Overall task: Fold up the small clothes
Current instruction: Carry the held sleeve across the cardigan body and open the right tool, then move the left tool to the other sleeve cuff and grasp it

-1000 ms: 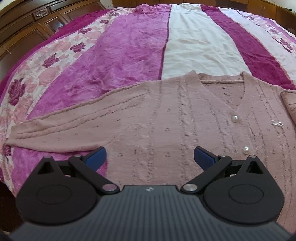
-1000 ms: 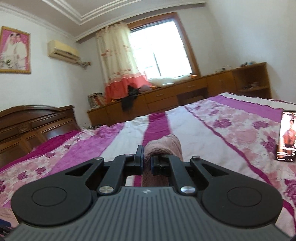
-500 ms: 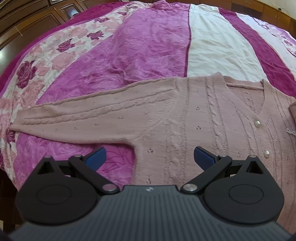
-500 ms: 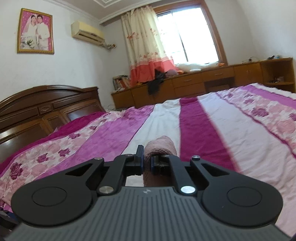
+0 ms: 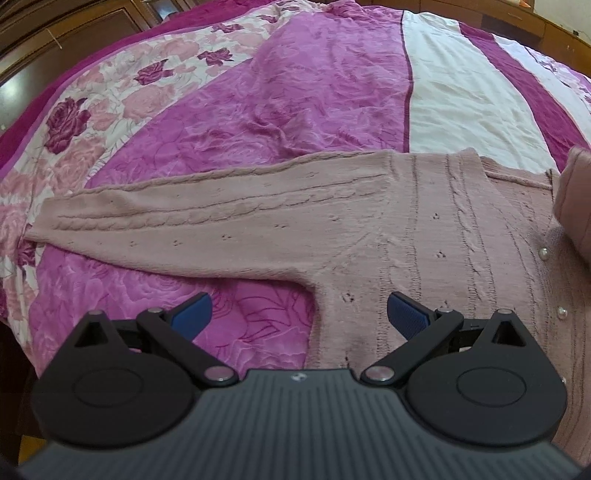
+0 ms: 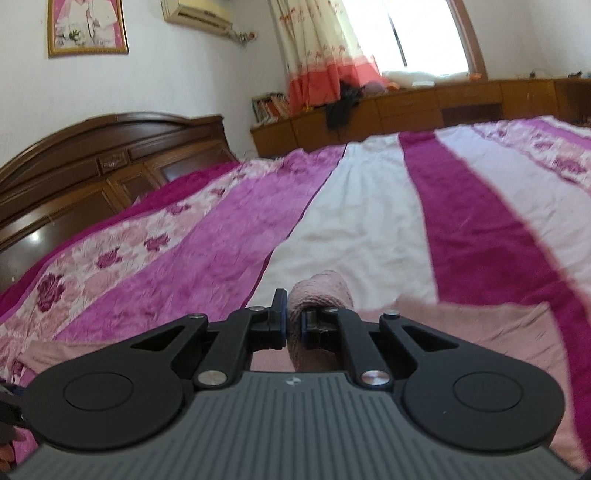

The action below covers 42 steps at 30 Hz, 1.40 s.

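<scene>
- We are holding the left gripper [image 5: 297, 312] with its blue pads [image 5: 405, 314] spread wide apart, grasping nothing; it is hovering over the armpit of the pink cardigan [image 5: 424, 236], where the sleeve is joining the body.
- We are keeping the right gripper [image 6: 293, 325] clenched on a bunched fold of the cardigan's other sleeve [image 6: 319, 295], which is bulging up between and past the fingertips.
- The cardigan is lying flat on the bedspread [image 5: 295, 92], front up, with one sleeve [image 5: 184, 225] stretching straight out to the left and pearl buttons [image 5: 543, 253] running down its front.
- The bedspread is showing stripes of magenta, cream and rose print, and it is lying lightly wrinkled beyond the cardigan.
- Only the left view is showing us the outstretched sleeve, the cable knit and the buttons; at its right edge a lifted pink fold [image 5: 576, 199] is hanging above the cardigan's front.
- Only the right view is showing us the room: a dark wooden headboard [image 6: 103, 162], a framed picture [image 6: 88, 26] and an air conditioner [image 6: 197, 11] on the white wall, a curtain [image 6: 317, 48] beside a bright window [image 6: 428, 33], and a low wooden cabinet [image 6: 406, 110] with dark clothes draped over it.
</scene>
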### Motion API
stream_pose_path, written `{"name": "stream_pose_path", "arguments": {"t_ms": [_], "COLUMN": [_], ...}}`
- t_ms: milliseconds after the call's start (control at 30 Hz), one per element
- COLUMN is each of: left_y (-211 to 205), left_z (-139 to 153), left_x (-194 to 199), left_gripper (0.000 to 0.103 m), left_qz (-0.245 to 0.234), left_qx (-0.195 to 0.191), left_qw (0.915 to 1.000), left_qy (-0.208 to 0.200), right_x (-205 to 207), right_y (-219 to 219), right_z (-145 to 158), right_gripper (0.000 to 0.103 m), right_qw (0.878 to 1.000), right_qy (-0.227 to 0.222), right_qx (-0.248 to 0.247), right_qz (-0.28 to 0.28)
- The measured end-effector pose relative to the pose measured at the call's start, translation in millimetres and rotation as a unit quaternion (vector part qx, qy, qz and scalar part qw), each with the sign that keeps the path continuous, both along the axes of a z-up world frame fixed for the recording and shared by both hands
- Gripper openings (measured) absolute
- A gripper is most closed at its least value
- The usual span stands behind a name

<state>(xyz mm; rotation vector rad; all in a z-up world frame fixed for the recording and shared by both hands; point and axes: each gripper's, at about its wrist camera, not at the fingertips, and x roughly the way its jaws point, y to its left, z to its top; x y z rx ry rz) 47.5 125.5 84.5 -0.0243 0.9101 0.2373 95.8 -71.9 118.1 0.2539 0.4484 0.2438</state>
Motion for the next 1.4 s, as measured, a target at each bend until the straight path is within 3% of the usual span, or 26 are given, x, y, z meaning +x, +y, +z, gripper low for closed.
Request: {"name": "stream_pose_path", "arguments": {"t_ms": [533, 600, 700, 767, 867, 1133, 1400], "left_y": [19, 20, 21, 22, 22, 19, 2], "left_z": [-5, -6, -6, -6, -5, -1, 7], "left_x": [-1, -1, -2, -2, -3, -7, -8], "left_gripper": [0.103, 0.103, 0.103, 0.103, 0.103, 0.103, 0.103], "left_qz": [0.011, 0.012, 0.012, 0.012, 0.012, 0.007, -0.021], "left_qx": [-0.012, -0.014, -0.016, -0.017, -0.017, -0.02, -0.03], "left_qw": [0.9999, 0.9998, 0.9998, 0.9998, 0.9998, 0.9997, 0.9991], "left_qy": [-0.003, -0.003, -0.003, -0.004, -0.005, -0.011, -0.023], "right_x": [21, 21, 19, 18, 11, -20, -59], "right_y": [64, 67, 67, 67, 69, 60, 21], "right_z": [-78, -85, -90, -88, -83, -65, -37], "right_gripper": [0.009, 0.015, 0.035, 0.055, 0.065, 0.068, 0.068], "right_qw": [0.993, 0.991, 0.99, 0.989, 0.988, 0.986, 0.988], "right_qy": [0.102, 0.116, 0.122, 0.122, 0.122, 0.136, 0.131], "right_qx": [-0.015, -0.013, 0.005, 0.015, 0.019, 0.036, 0.051], "right_qz": [0.062, 0.066, 0.076, 0.083, 0.089, 0.089, 0.068]}}
